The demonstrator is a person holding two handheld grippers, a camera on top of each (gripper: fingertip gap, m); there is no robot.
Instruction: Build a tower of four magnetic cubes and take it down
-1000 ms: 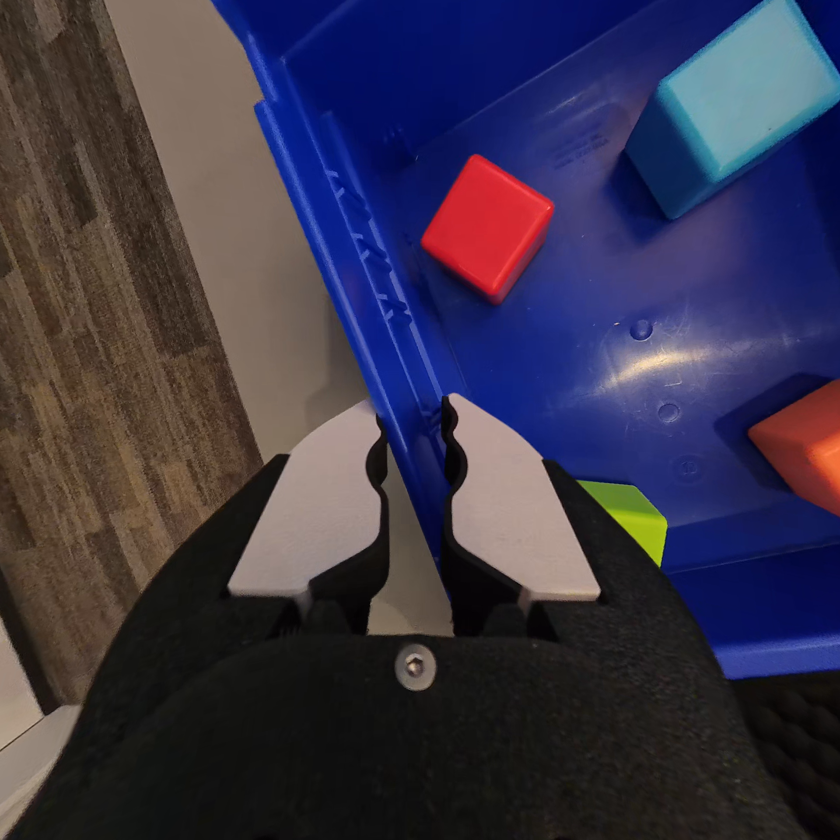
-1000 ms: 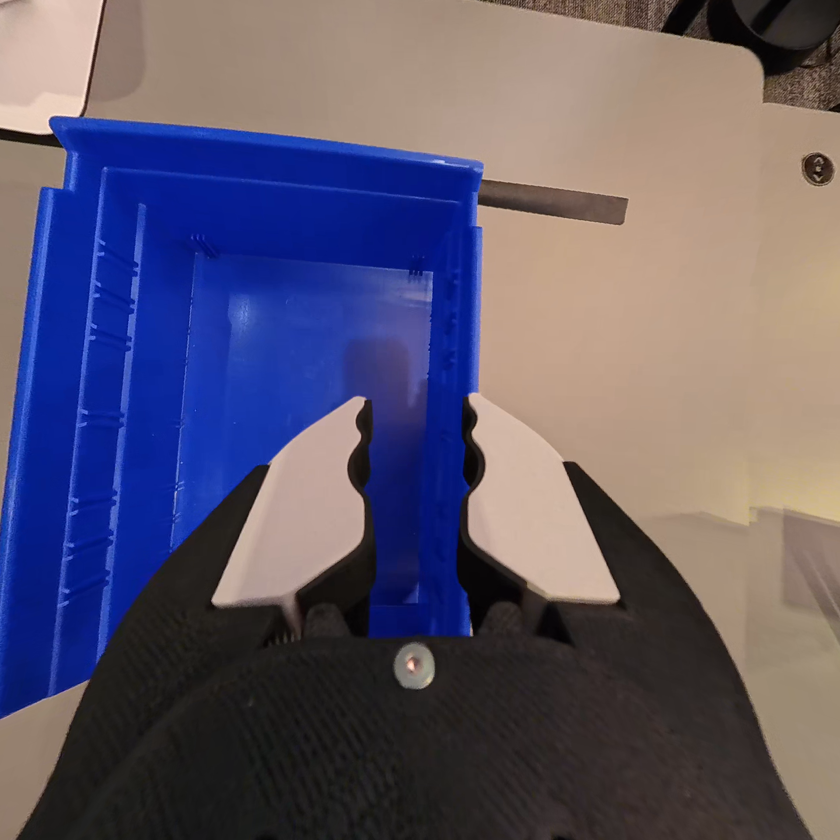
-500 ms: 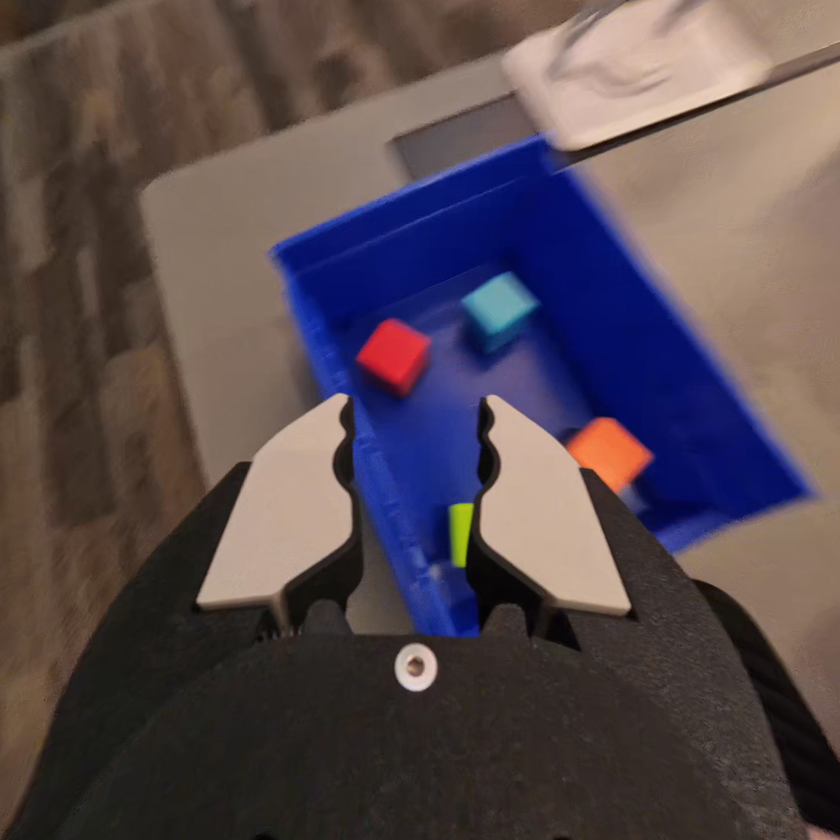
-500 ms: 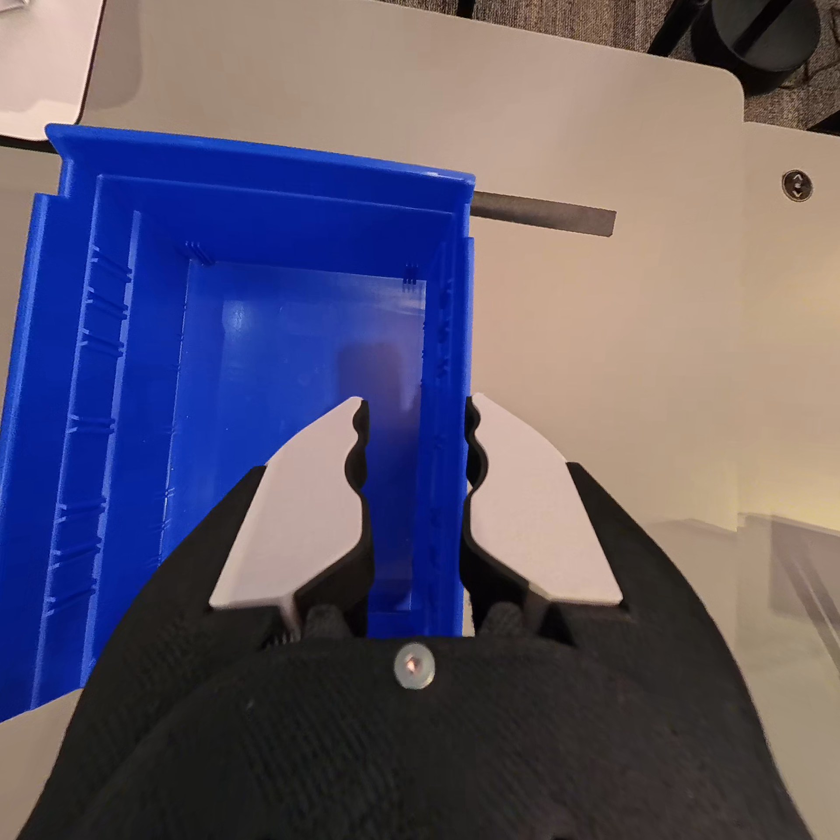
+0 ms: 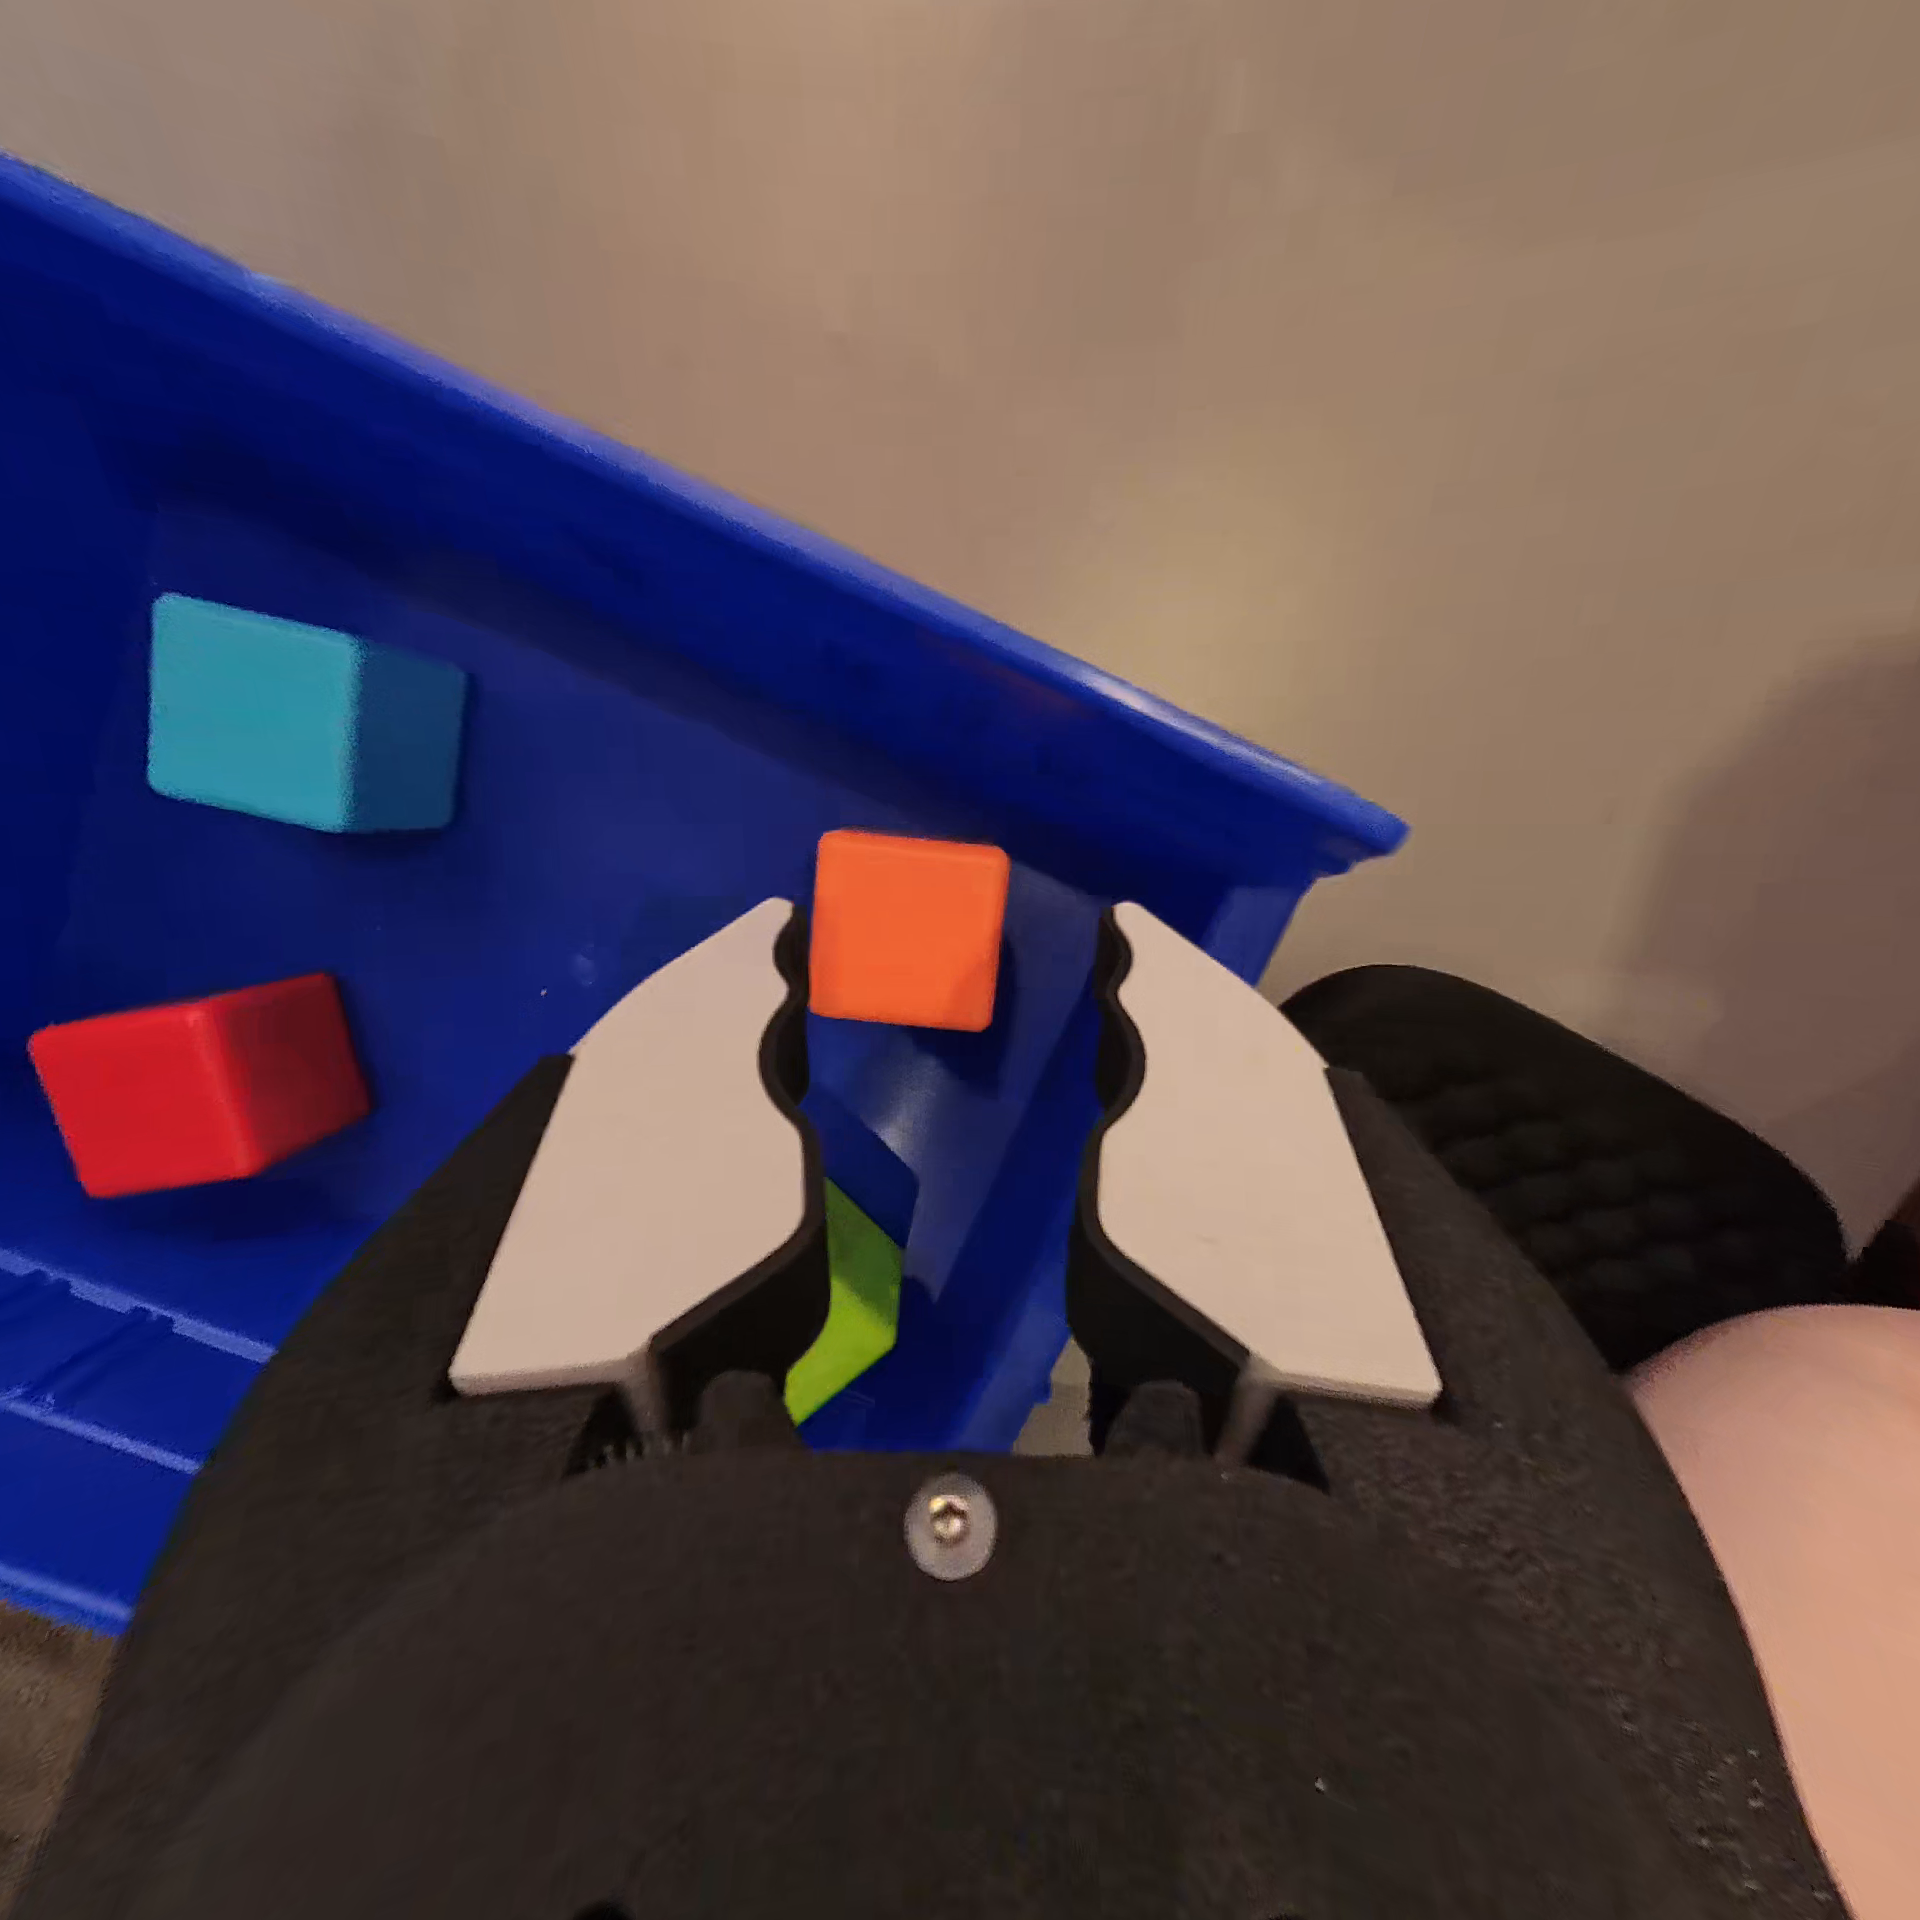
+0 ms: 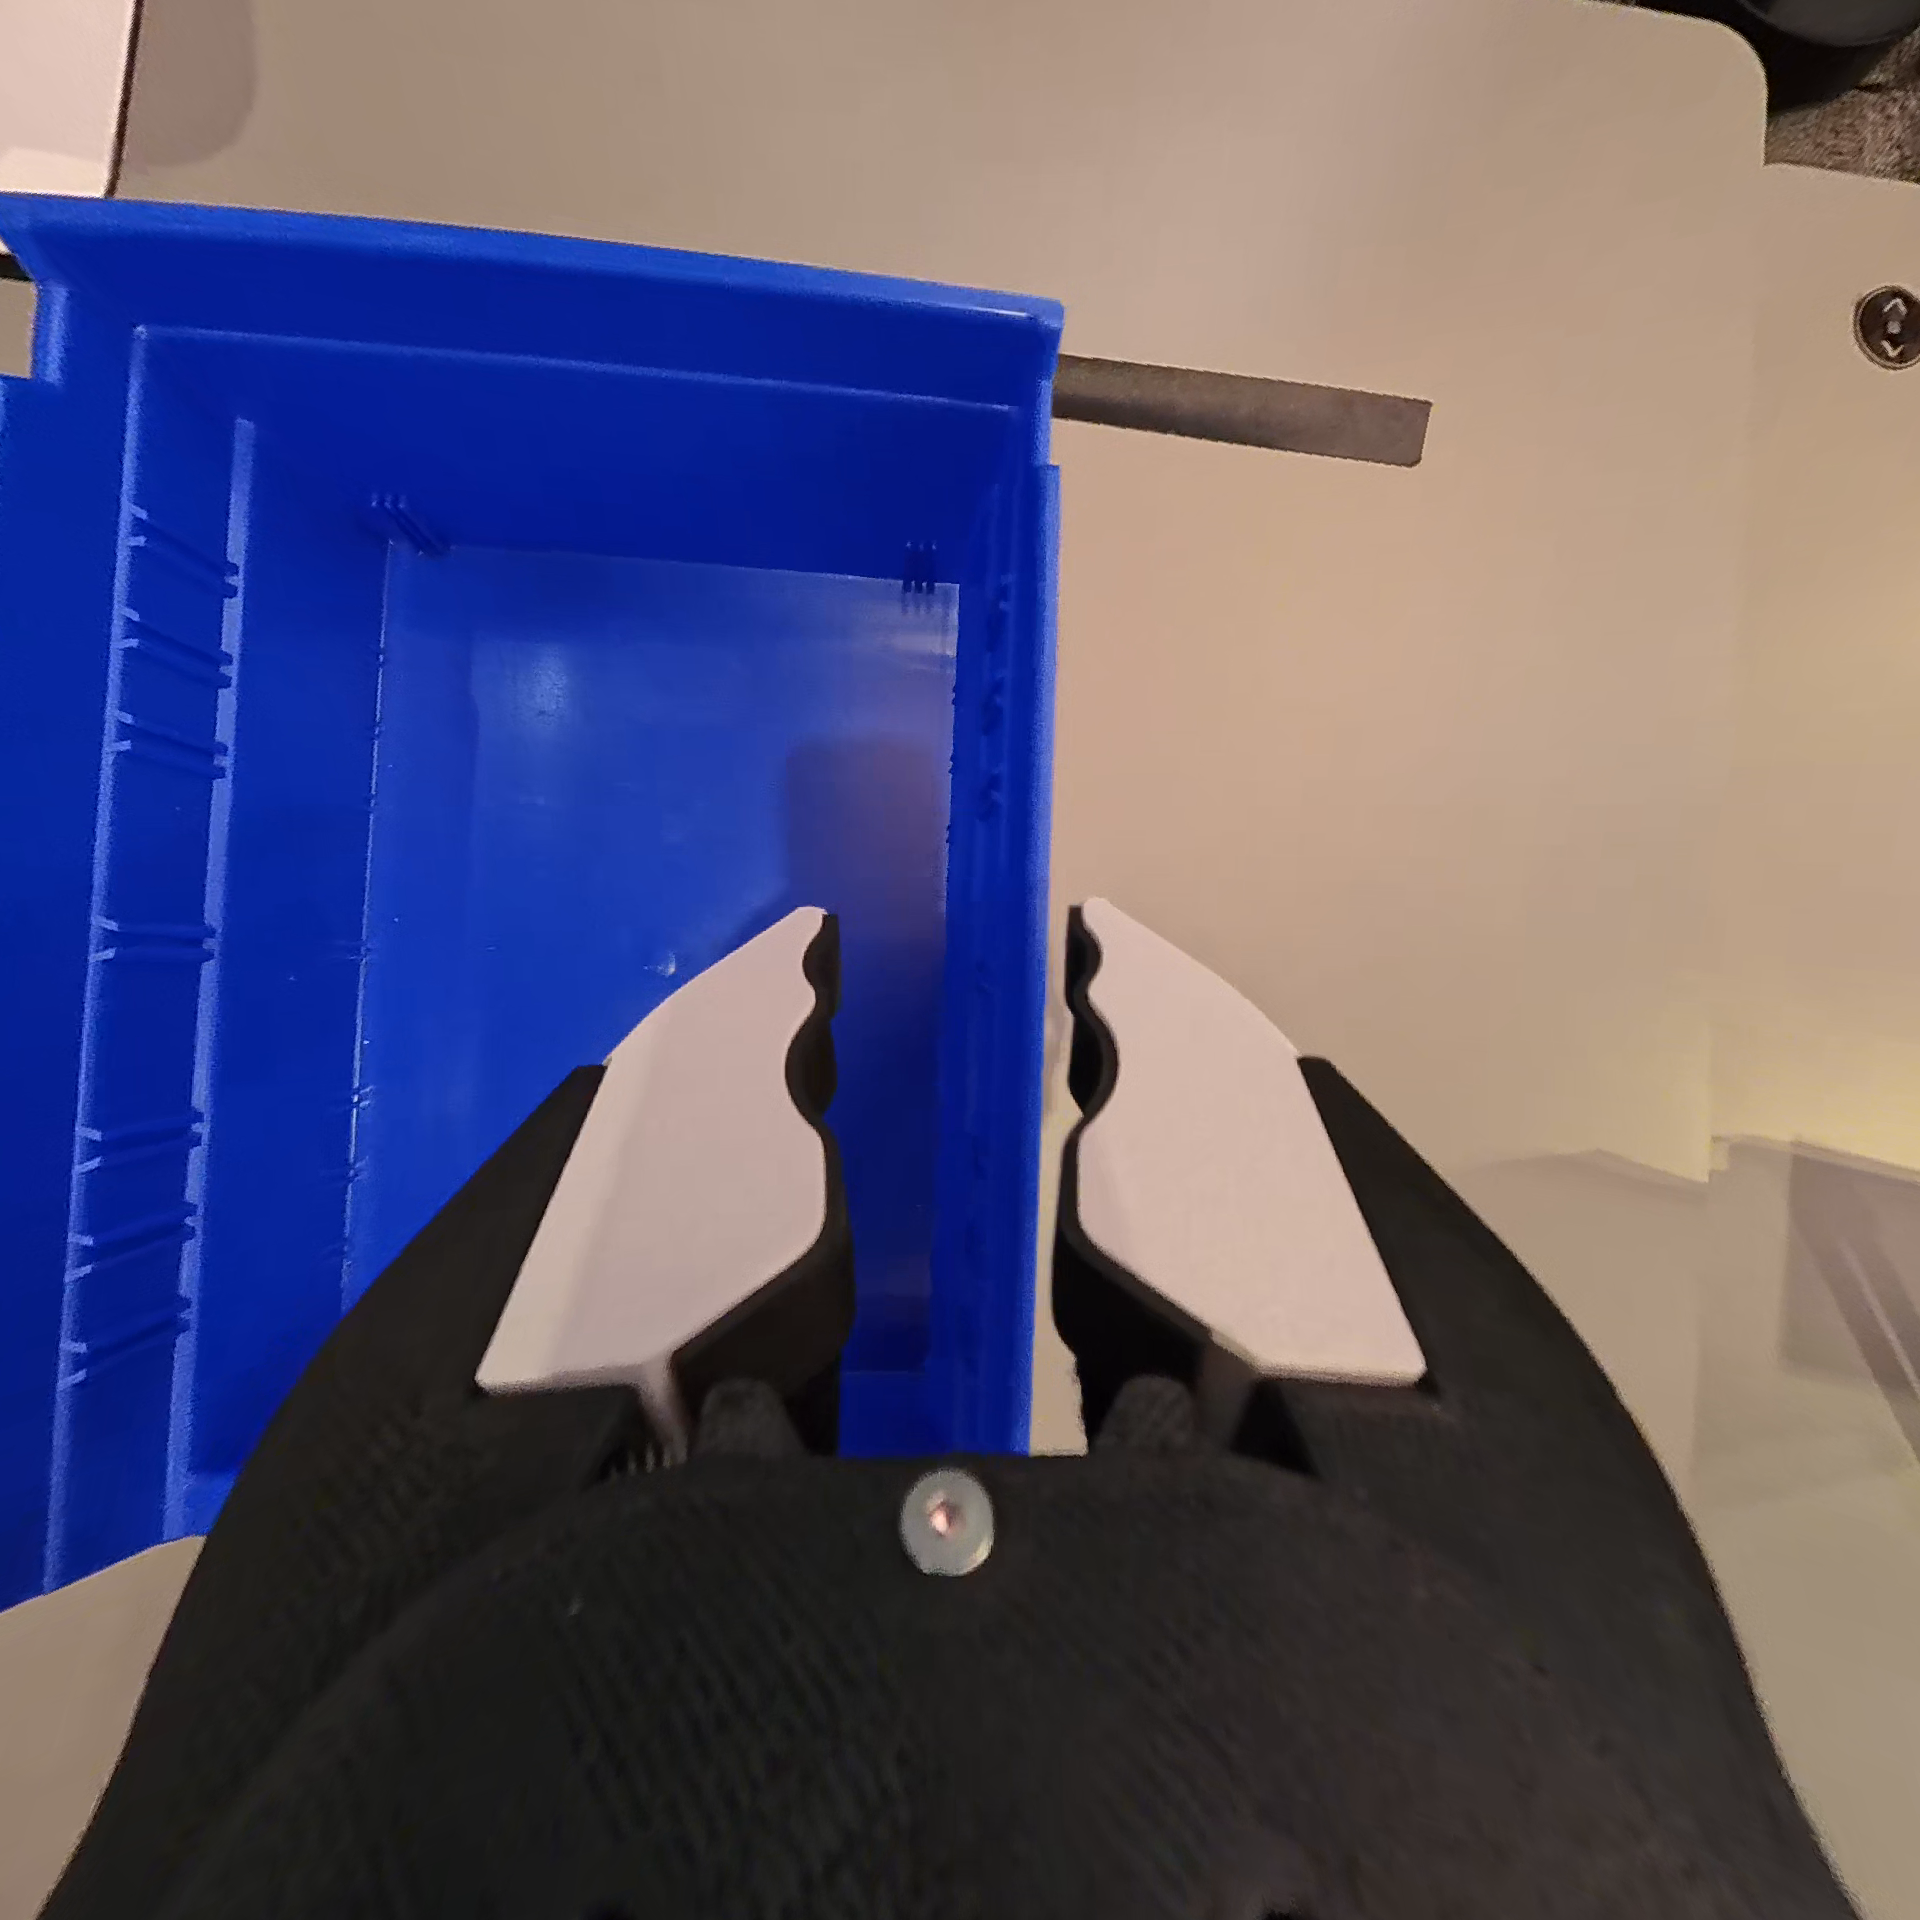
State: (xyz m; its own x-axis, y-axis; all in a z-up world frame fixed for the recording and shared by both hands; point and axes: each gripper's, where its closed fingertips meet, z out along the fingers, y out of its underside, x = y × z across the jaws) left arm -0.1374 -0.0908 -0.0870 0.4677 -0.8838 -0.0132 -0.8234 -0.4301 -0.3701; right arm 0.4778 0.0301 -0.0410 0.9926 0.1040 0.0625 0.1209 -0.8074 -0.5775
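In the left wrist view a blue bin [image 5: 644, 582] holds a cyan cube [image 5: 260, 712], a red cube [image 5: 187, 1081], an orange cube [image 5: 909, 930] and a green cube [image 5: 852, 1309], which my fingers half hide. My left gripper [image 5: 948, 914] is open above the bin's corner, and the orange cube shows between its tips. My right gripper [image 6: 951, 914] is open, its jaws on either side of the right wall of a blue bin [image 6: 1018, 727]. The bin floor visible in that view has no cubes on it.
The bins stand on a beige table [image 6: 1455, 727]. A dark slot [image 6: 1247, 416] runs across the table behind the bin. The other gripper's black body [image 5: 1558, 1143] and a person's hand [image 5: 1818, 1610] sit right of the bin with the cubes. Across from one pair of fingers to the other is roughly 65 cm.
My left gripper left the bin's left wall, swung across and now points at the corner with the orange cube, its jaws wider apart. My right gripper stayed at the bin wall and barely moved.
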